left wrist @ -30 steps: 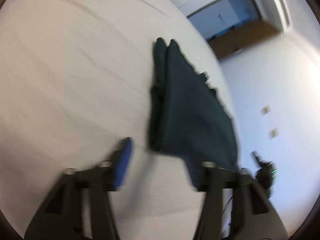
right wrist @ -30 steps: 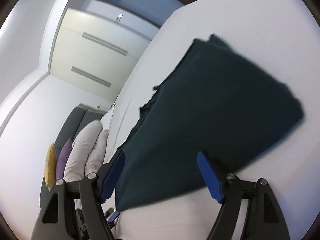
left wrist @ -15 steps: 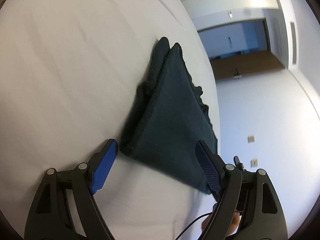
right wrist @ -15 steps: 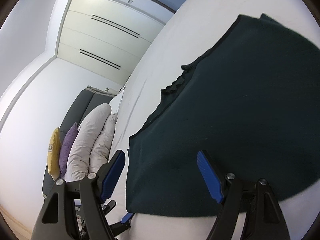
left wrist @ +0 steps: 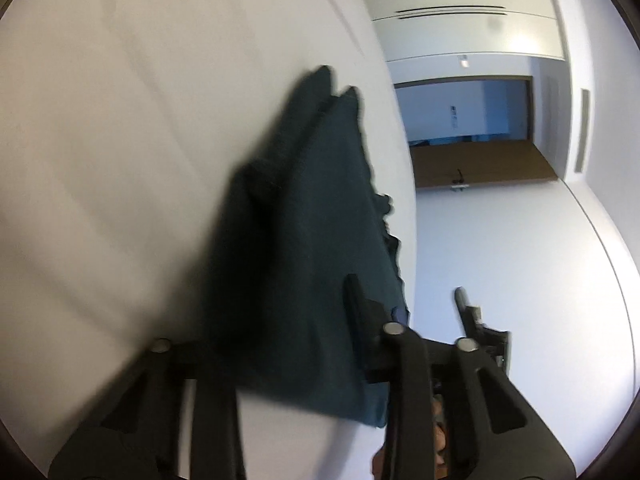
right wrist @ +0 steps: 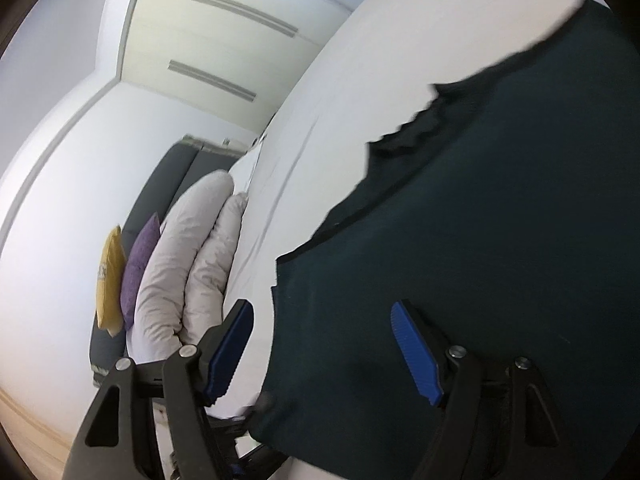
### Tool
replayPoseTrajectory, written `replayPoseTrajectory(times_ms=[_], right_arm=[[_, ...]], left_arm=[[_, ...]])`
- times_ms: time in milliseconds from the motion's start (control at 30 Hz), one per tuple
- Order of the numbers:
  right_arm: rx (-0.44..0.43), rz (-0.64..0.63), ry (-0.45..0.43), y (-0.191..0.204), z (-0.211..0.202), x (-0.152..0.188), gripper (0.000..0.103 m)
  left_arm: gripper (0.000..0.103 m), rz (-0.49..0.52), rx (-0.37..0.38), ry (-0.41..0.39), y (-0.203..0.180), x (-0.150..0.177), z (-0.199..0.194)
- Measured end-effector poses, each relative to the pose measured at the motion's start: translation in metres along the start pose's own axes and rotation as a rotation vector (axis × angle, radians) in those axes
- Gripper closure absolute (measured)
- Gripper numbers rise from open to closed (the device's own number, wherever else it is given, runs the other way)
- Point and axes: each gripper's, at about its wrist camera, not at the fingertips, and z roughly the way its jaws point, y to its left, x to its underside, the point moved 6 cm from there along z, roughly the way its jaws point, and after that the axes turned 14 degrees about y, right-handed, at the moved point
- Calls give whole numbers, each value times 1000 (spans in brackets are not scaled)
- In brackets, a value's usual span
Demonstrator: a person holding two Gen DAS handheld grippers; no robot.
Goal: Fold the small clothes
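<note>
Item: dark green garment (left wrist: 304, 248), partly folded, lying on a white bed (left wrist: 120, 128) near its edge. Left tongs (left wrist: 280, 340): closing over the garment's near corner, cloth between the jaws, likely to lift it for a fold. Right tongs (right wrist: 320, 344): released, closing slightly, straddling the near hem, pads not pressing. Pillows (right wrist: 188, 264) far left, clear of the work

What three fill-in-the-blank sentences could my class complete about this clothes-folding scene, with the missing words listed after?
1. The folded garment is dark ____.
2. It lies on a ____ bed.
3. The right gripper has ____ pads.
Missing words: green; white; blue
</note>
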Motion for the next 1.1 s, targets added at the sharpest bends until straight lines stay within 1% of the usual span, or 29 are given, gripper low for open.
replayPoseTrajectory(times_ms=[33,67,100,133,167,200,267,300,333,367,400,433,467,500,533,567,600,633,667,700,733,767,800,867,900,1000,1100], right_arm=[[4,-9,25,3,8,-2,29],[20,-14,78,4,23,-4,32],[55,-15,112,1,34,-5,35],[90,-19,132,-2,40,-4,42],[133,-32,146,-5,47,-3,48],[156,-53,145,-7,50,-3,50],[193,-79,141,-10,51,-1,64],[205,-79,138,-14,50,-1,68],[207,-78,138,-16,50,0,73],[198,-70,141,-18,48,-1,74],[163,-50,140,-19,43,-1,74],[131,-30,138,-20,39,-1,68],[73,-3,136,-21,30,-1,59],[35,13,131,-21,22,-1,55],[16,23,126,-21,17,-1,47],[-5,33,116,-21,9,-2,41],[-32,43,105,-22,-2,-4,37],[-55,51,100,-23,-10,-7,29],[-87,63,95,-24,-19,-10,24],[-127,80,90,-27,-28,-16,22],[-162,98,88,-33,-37,-22,21],[-190,116,88,-38,-44,-27,19],[-213,129,89,-43,-49,-30,18],[-243,157,105,-56,-55,-35,18],[-253,172,130,-64,-54,-36,18],[-239,166,168,-67,-49,-38,19],[-213,154,178,-60,-42,-41,11]], left_arm=[[90,-4,-10,0,3,-1,1],[93,-2,-12,-1,4,-1,2],[94,10,-21,-4,3,0,2],[94,24,-29,-8,2,1,2],[95,35,-37,-11,0,1,3],[96,46,-47,-14,-1,1,4],[96,55,-62,-20,-3,0,5],[96,59,-71,-24,-6,0,6],[96,61,-77,-27,-8,0,5],[97,66,-80,-31,-11,0,3],[97,85,-98,-41,-18,-4,0],[97,108,-114,-49,-26,-5,-1],[97,142,-130,-62,-39,-6,-2],[97,180,-146,-72,-53,-5,-4],[97,225,-166,-82,-70,-5,-3],[97,292,-197,-93,-89,-3,1],[97,402,-253,-104,-122,2,14],[97,493,-301,-101,-144,9,26],[97,588,-358,-91,-162,19,40],[97,738,-449,-78,-182,38,65],[97,830,-500,-80,-190,52,81],[97,933,-567,-73,-193,70,103],[97,974,-602,-53,-188,81,117],[97,986,-633,-22,-172,94,133],[97,1003,-659,-12,-162,100,141],[97,1073,-712,-17,-151,113,148],[97,1095,-718,-23,-155,114,148]])
